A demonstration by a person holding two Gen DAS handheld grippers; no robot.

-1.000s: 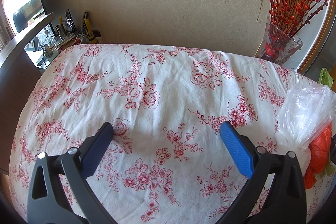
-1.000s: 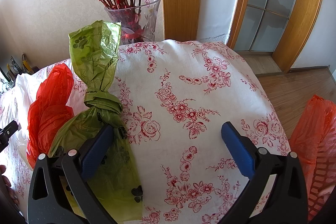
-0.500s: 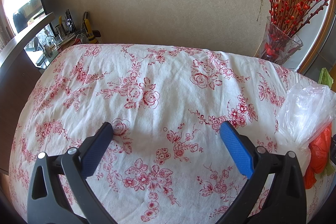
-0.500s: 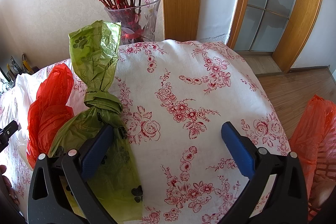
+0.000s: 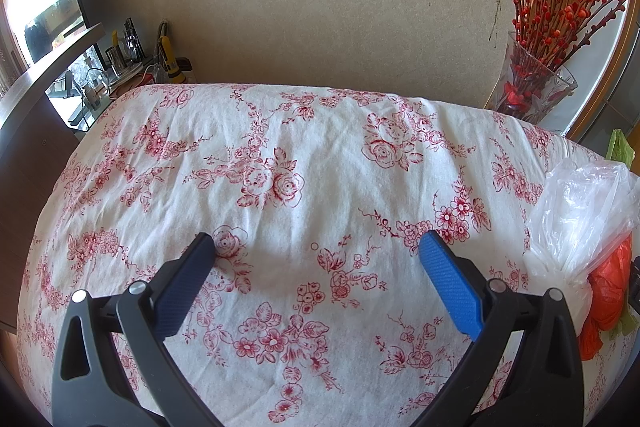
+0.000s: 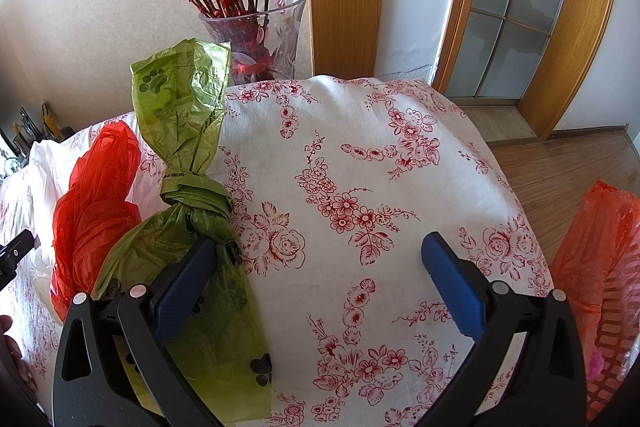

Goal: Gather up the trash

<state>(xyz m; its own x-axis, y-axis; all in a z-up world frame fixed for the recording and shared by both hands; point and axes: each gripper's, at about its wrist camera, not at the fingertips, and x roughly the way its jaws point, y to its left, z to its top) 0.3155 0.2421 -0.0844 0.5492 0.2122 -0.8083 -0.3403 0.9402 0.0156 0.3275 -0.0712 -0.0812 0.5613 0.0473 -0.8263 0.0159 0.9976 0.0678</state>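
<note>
Both tongs hang wide open and empty, unmoved from a second ago — left tongs [image 5: 316, 247] over bare cloth, right tongs [image 6: 320, 247] with one tip touching the green bag [image 6: 188, 219]. Beside it on the desk [image 6: 360, 155] lie the red bag [image 6: 96, 195] and clear bag [image 5: 576, 211] — nothing collected yet.

bright daylight, sharp focus in both views, blown-out window [image 5: 36, 15] at upper left of left wrist view, soft shadows under blue fingers [image 5: 448, 283], strong fisheye bending, dark vignette in corners, mild glare on clear bag [image 5: 580, 211]
</note>
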